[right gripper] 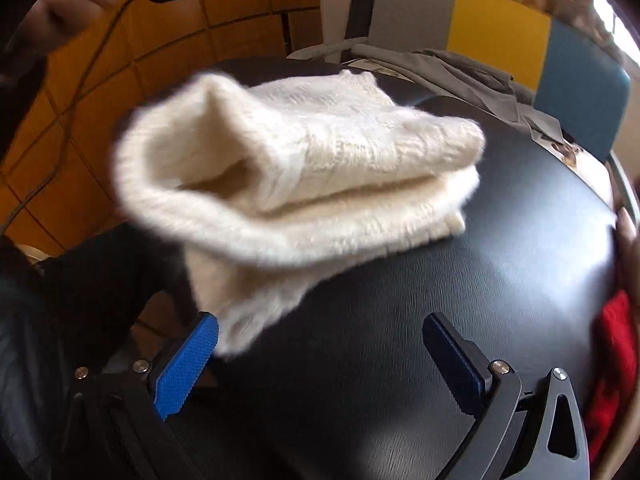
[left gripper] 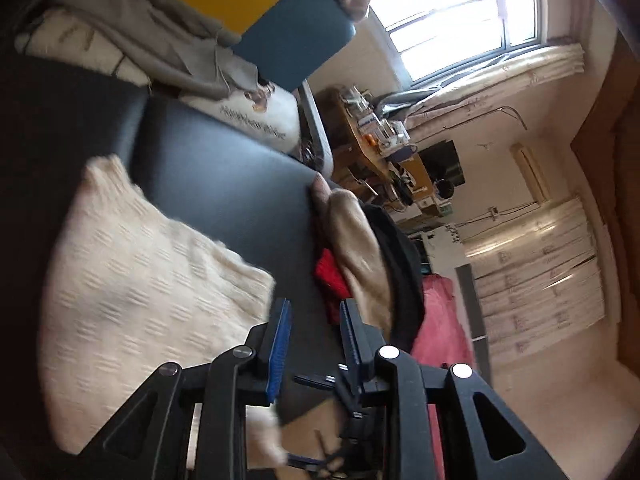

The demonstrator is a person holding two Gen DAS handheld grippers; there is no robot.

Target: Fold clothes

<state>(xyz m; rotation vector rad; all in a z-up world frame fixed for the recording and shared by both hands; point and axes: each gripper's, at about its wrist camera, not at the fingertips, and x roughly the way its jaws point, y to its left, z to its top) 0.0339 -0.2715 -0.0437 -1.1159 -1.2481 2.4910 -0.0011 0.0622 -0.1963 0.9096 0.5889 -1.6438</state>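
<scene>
Folded sweater (right gripper: pixel 304 184) lies on the tabletop (right gripper: pixel 420 280), partly overhanging its near-left edge. Heap of clothes (right gripper: pixel 612 360) at the right edge; chair (right gripper: pixel 520 52) with draped garment (right gripper: pixel 472 76) at the far side.

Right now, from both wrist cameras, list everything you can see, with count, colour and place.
Cream knitted sweater: one, cream, folded in layers on the black table, near edge lifted.
Black padded table: one, black, under the sweater.
Grey garment: one, grey, draped over a white printed garment at the table's far end.
White printed garment: one, white, under the grey one.
Pile of clothes: one pile, tan, black, red, pink, beside the table's edge.
Colour-block chair back: one, grey, yellow, blue, behind the table.
Window: one, bright, far wall.
Cluttered wooden shelf: one, brown, below the window.
Left gripper: one, black with blue pads, open, empty.
Right gripper: one, open wide, left pad beside the sweater's edge.
</scene>
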